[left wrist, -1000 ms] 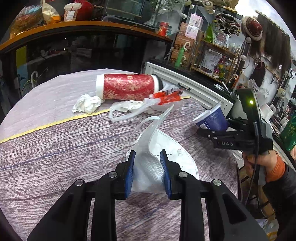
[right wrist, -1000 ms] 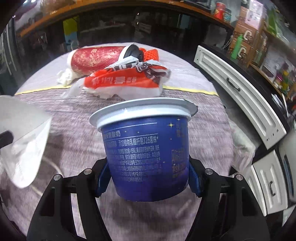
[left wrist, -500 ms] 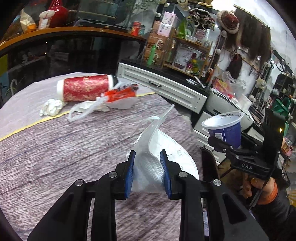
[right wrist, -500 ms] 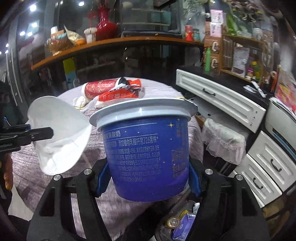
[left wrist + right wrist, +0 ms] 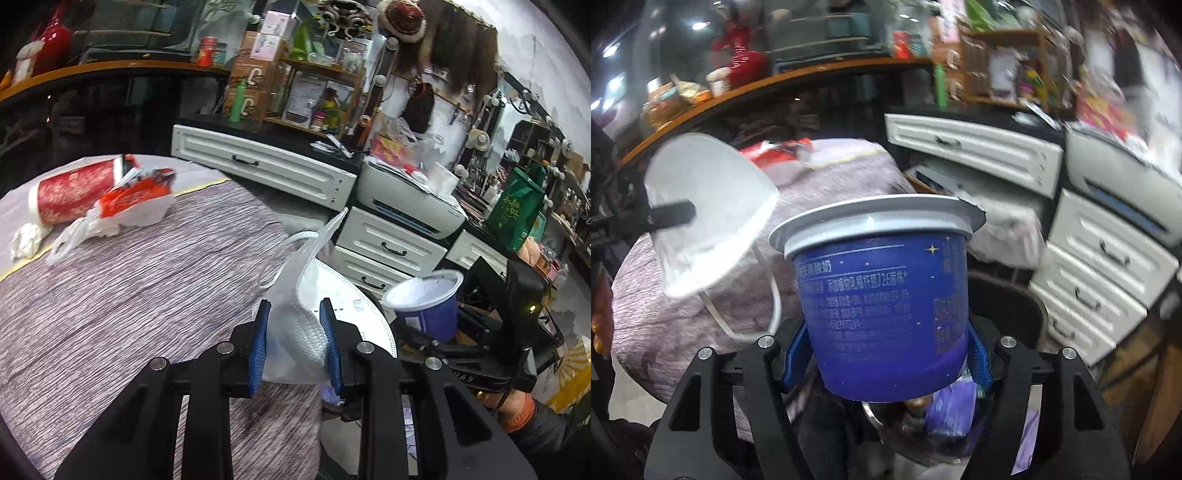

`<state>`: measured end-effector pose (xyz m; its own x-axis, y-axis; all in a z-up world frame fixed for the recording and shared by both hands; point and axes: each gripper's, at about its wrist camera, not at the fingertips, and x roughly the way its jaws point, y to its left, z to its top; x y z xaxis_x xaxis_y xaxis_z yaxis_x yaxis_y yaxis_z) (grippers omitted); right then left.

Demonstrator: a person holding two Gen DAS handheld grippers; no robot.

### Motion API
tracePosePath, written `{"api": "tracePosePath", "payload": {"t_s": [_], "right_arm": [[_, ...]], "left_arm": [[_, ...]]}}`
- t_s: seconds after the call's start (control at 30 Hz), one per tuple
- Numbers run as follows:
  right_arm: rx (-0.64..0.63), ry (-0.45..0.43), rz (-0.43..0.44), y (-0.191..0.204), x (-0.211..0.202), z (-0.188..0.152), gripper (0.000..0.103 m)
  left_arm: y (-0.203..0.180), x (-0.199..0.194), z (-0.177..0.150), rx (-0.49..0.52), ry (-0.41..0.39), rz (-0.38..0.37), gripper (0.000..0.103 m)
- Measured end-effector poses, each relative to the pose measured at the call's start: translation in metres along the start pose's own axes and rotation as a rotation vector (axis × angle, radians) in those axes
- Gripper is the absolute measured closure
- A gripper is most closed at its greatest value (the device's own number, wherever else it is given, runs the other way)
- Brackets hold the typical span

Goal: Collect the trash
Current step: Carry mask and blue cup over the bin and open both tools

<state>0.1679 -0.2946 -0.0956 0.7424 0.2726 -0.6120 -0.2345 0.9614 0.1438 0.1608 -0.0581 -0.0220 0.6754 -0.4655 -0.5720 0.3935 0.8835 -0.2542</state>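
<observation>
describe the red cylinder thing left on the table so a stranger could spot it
On the round table with the purple-grey cloth, look to the far edge. The red gold-patterned canister lies on its side there, between a crumpled white tissue and a red-and-white wrapper; it alone is rigid and cylindrical.

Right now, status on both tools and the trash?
Left tool shut on face mask. Right tool shut on blue cup. Wrapper, red can on table.
</observation>
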Motion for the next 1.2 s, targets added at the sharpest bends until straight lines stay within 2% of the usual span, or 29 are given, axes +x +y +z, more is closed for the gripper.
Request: {"api": "tracePosePath", "payload": {"t_s": [0.2,0.4,0.7,0.77,0.8,0.83,0.87,1.0,1.2], "right_arm": [[0.065,0.057,-0.048,-0.03,0.014,-0.022,0.035],[0.129,0.144,-0.069,-0.053,0.049,-0.039,0.035],[0.228,0.27,-0.102,-0.08,0.098,-0.079,0.034],[0.245,0.288,-0.108,-0.084,0.104,-0.085,0.032],[0.255,0.297,-0.114,-0.086,0.105,-0.088,0.027],[0.264,0.301,-0.124,-0.088,0.105,-0.091,0.022],[0.266,0.298,-0.126,-0.09,0.104,-0.092,0.021],[0.242,0.294,-0.144,-0.089,0.097,-0.089,0.02],[0.207,0.234,-0.197,-0.089,0.067,-0.073,0.02]], "left_arm": [[-0.032,0.025,0.009,0.051,0.013,-0.043,0.076],[-0.058,0.049,0.011,0.094,0.035,-0.062,0.076],[-0.075,0.08,0.0,0.125,0.102,-0.064,0.076],[-0.077,0.084,-0.002,0.13,0.113,-0.066,0.076],[-0.079,0.086,-0.003,0.133,0.12,-0.067,0.076],[-0.08,0.088,-0.005,0.136,0.125,-0.067,0.076],[-0.081,0.09,-0.006,0.138,0.129,-0.067,0.076],[-0.086,0.097,-0.01,0.147,0.148,-0.071,0.076],[-0.099,0.106,-0.015,0.182,0.166,-0.084,0.076]]}}
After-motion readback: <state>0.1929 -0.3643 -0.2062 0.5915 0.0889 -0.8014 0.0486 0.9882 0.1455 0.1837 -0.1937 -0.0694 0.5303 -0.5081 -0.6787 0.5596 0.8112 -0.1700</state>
